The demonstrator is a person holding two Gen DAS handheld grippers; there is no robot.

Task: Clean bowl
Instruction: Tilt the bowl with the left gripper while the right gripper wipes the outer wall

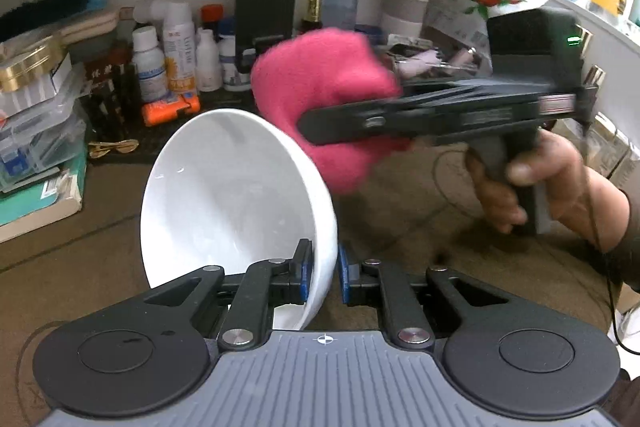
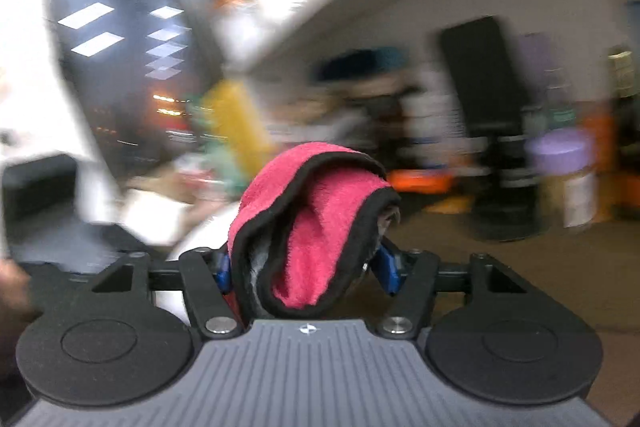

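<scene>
**Bowl tilted in my left gripper, cloth beside its rim**

My left gripper (image 1: pixel 322 273) is clamped on the near wall of the white bowl (image 1: pixel 232 195), holding it tipped on edge above the table (image 1: pixel 400 211), mouth facing left. My right gripper (image 2: pixel 306 267) pinches a folded pink cloth (image 1: pixel 328 95), just beyond the bowl's upper right rim. The cloth sits outside the hollow, so it must swing left to reach inside. Cluttered bottles (image 1: pixel 176 55) stand behind.
</scene>
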